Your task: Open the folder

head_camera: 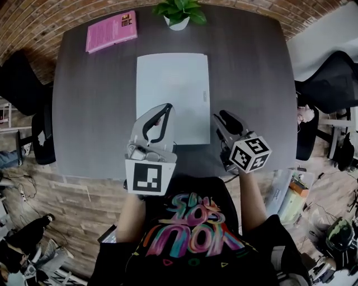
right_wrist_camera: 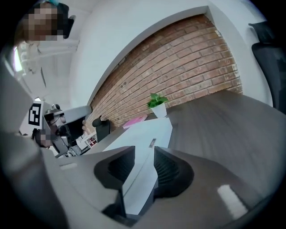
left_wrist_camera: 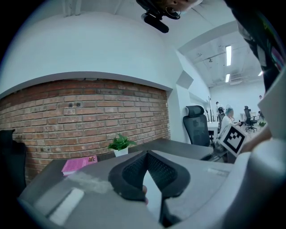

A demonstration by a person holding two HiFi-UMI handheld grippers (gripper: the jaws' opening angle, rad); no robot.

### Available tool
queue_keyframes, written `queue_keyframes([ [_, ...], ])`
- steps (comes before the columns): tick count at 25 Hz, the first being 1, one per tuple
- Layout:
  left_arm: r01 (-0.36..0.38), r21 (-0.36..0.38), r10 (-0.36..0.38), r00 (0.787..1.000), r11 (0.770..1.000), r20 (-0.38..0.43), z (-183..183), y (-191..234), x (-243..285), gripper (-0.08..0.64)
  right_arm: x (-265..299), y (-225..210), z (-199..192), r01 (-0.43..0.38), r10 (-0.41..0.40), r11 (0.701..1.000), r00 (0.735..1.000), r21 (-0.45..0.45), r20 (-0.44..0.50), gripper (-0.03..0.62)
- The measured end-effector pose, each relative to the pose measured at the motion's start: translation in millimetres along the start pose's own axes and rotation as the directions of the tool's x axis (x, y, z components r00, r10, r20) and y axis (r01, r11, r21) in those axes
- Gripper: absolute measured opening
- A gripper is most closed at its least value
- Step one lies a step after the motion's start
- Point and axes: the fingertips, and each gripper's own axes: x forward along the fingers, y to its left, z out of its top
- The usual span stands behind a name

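Head view: white folder (head_camera: pixel 173 84) lies flat and closed mid-bench (head_camera: pixel 251 84), long side running away from the person. Pink book (head_camera: pixel 111 31) at the far left corner, plant (head_camera: pixel 180 11) at the far edge, both well apart from it. Left gripper (head_camera: pixel 166 109) hangs over the folder's near edge. Right gripper (head_camera: pixel 224 117) sits just beside the near right corner. Neither holds anything.

Left gripper view: jaw tips meet, closed on nothing. A strip of white folder (left_wrist_camera: pixel 149 192) shows below them.

Right gripper view: jaws stand apart with a clear gap and pads pressing nothing. The folder (right_wrist_camera: pixel 147 132) stretches away between and past them, with a small dark tab on its right edge.

Step in hand, as I read it: the approach, cover not yet touched. Next move likely calls for the right jaws to come down level at the right edge, catch the top cover only and pinch it. The closed left gripper could press the folder down so that it does not slide as the cover lifts.
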Motion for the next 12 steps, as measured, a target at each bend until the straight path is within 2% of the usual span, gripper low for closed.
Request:
queue_keyframes([
  [12,0.014,-0.030,-0.016,0.999,0.999,-0.048,-28.3,-12.3,7.6,0.002,20.4,-13.5,-32.3,-0.016,0.022,0.998,0.996,0.068,-0.085,0.115],
])
